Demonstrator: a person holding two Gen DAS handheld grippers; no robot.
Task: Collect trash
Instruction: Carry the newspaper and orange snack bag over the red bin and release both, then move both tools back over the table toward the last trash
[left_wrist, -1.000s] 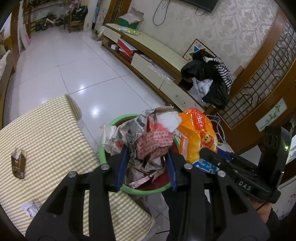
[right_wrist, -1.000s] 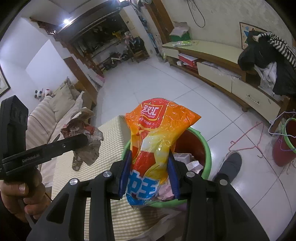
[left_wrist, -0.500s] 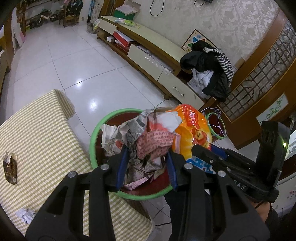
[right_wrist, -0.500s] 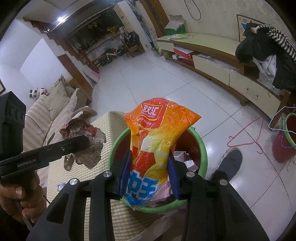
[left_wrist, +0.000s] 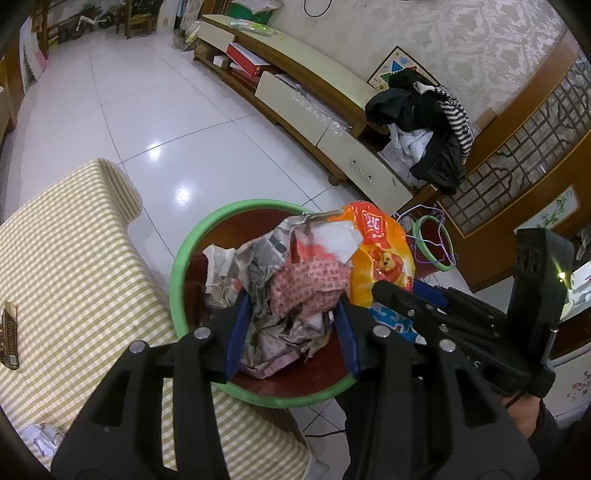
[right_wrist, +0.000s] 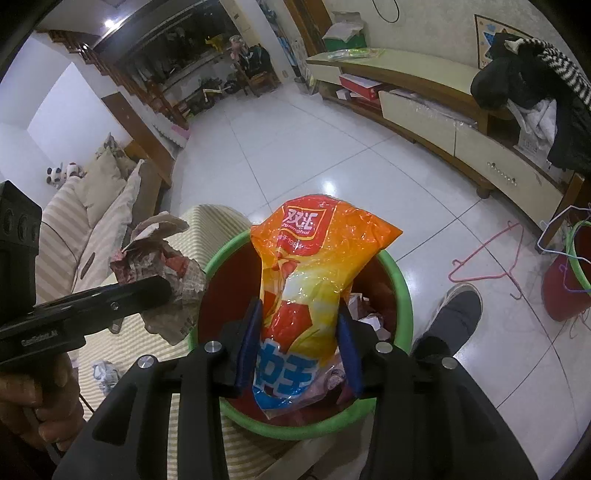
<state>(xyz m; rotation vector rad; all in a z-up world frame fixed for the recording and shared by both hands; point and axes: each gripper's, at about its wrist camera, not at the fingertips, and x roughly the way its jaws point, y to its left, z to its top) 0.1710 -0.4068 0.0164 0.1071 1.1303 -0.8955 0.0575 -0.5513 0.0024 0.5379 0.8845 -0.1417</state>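
Bin (left_wrist: 177, 258) is seen directly below both grippers, jaws just widened: crumpled newspaper (left_wrist: 280, 291) loosely between left gripper (left_wrist: 290, 332) pads, orange snack bag (right_wrist: 314, 280) upright between right gripper (right_wrist: 301, 339) pads.

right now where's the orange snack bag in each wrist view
Left wrist: orange snack bag right of centre, behind the crumpled newspaper, above the bin.
Right wrist: the bag fills the centre, between the right gripper fingers.
Shared landmark: green-rimmed bin beside the checked tablecloth.
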